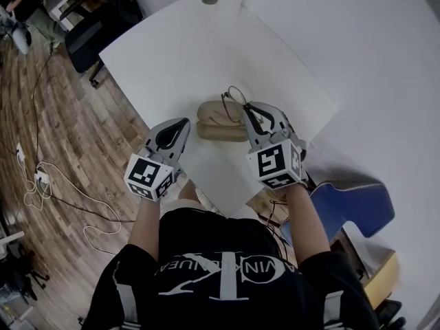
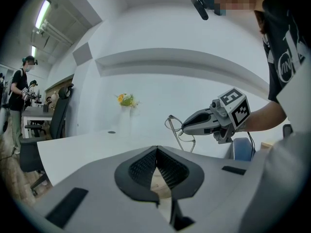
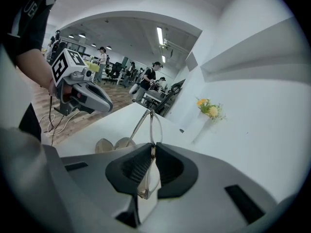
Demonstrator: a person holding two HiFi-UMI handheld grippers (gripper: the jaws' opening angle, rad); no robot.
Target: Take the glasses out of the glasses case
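An open beige glasses case [image 1: 218, 122] lies on the white table [image 1: 172, 60], near its front edge. My right gripper [image 1: 251, 117] hangs just over the case's right end, shut on clear-framed glasses [image 1: 234, 97]. In the right gripper view the glasses [image 3: 151, 130] stand upright, pinched between the pads, with the case [image 3: 114, 143] below and to the left. My left gripper [image 1: 183, 125] sits left of the case, apart from it, its jaws closed with nothing between them. From the left gripper view, the right gripper [image 2: 204, 122] holds the glasses [image 2: 177, 131] above the table.
A blue chair [image 1: 352, 208] stands at the right, close to my right arm. A black office chair [image 1: 93, 33] and loose cables [image 1: 41, 184] are on the wooden floor to the left. A small flower vase [image 2: 126, 102] stands at the table's far side.
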